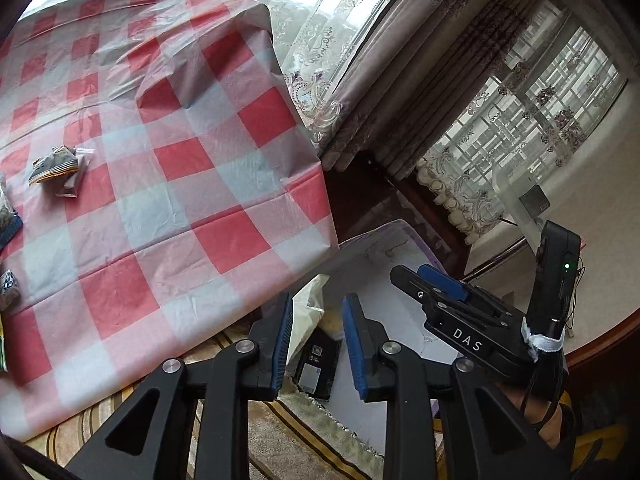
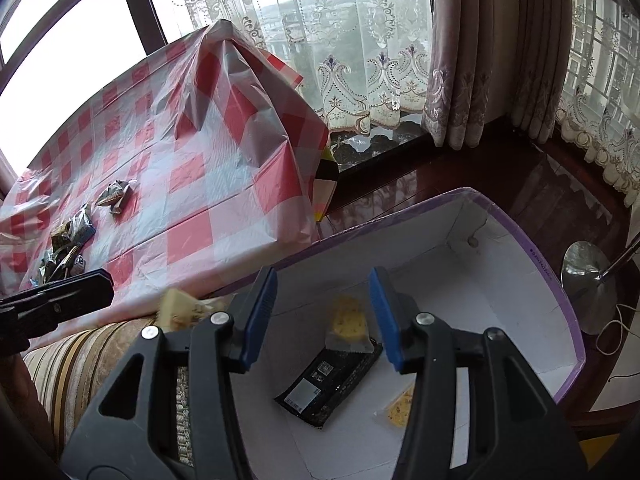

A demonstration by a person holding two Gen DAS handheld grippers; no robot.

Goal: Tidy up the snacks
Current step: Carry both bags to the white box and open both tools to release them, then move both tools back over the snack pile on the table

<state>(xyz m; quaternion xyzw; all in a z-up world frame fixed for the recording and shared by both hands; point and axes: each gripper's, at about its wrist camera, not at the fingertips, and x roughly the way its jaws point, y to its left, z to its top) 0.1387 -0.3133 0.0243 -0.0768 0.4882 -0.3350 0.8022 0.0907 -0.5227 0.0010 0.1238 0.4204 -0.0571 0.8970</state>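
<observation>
The white box with a purple rim sits beside the red-checked tablecloth. Inside it lie a black packet and 2 clear packs of yellow snack. Above the box, the right gripper stands part open and empty. The left gripper, narrowly open at the box's edge, has a pale wrapper between its pads; whether they grip it I cannot tell. More snack packets lie on the cloth, well apart from the box

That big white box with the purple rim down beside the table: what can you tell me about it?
The white cardboard box with a purple rim sits open on the floor, below the edge of the table and its red-checked cloth. Its inside is plain white, with scuffed walls. In it a black flat packet lies at a slant, a clear packet with a yellow snack overlaps its upper end, and another yellow packet lies apart.
</observation>
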